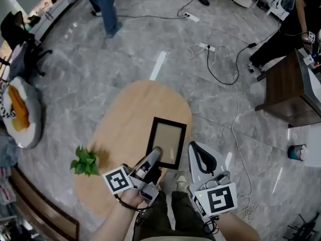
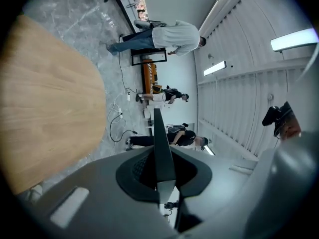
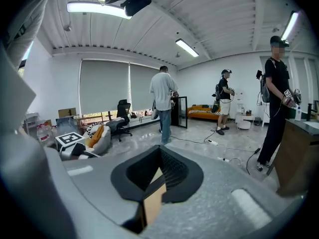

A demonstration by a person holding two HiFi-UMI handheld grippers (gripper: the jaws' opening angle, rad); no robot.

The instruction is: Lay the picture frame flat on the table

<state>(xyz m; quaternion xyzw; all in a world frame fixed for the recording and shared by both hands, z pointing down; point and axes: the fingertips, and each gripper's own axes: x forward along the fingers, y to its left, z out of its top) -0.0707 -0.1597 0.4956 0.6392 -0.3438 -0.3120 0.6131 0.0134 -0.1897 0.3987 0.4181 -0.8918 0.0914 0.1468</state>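
Over table point(image 1: 125, 114) — left gripper point(image 1: 156, 152) clamps picture frame point(image 1: 168, 142)

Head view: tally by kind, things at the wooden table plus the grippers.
Picture frame: 1
Plant: 1
Grippers: 2, the left gripper and the right gripper
Total: 4

The right claw point(image 3: 158, 174) is clamped on a corner of the picture frame point(image 3: 153, 203).
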